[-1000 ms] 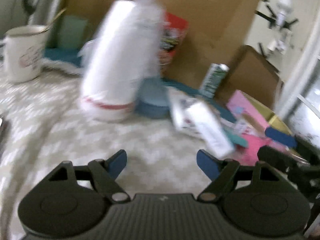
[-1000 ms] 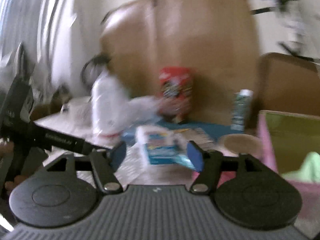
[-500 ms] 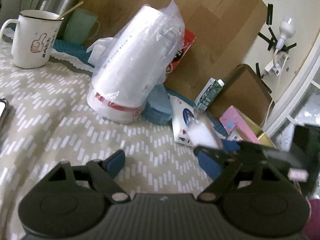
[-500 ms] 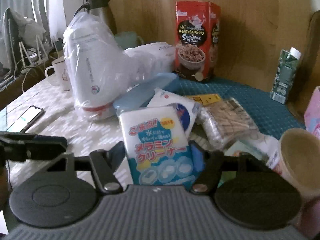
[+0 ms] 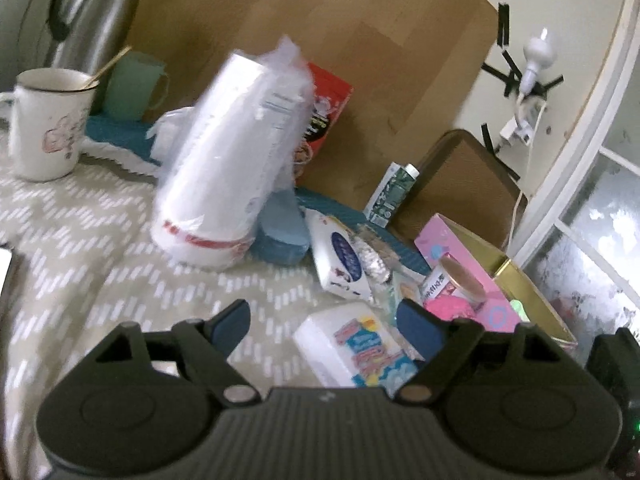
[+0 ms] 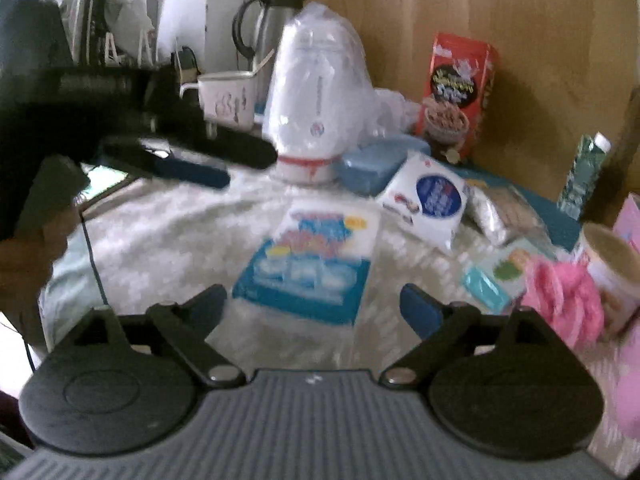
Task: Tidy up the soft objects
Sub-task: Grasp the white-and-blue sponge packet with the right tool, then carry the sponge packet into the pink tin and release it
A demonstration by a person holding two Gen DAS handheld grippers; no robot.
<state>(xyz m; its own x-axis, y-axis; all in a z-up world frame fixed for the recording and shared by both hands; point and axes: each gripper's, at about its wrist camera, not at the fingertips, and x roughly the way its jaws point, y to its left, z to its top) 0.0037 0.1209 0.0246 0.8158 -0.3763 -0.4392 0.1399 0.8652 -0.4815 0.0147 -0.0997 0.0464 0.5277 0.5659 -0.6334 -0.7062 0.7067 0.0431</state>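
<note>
The sponge pack [image 6: 310, 258] is lying flat on the counter [image 6: 168, 232] just ahead of the right hand-held gripper [image 6: 312, 306], its long axis running away between the wide-apart fingers, which are gripping nothing. The left hand-held gripper [image 5: 324, 330], also spread and empty, is hovering beside the pack's near corner; the right looks better lined up.

A beige cloth with white dash chevrons [image 6: 168, 232] carries a white-and-blue sponge packet [image 6: 312, 256], a pink fluffy ball [image 6: 564, 292] and a red cereal box [image 6: 460, 92].
</note>
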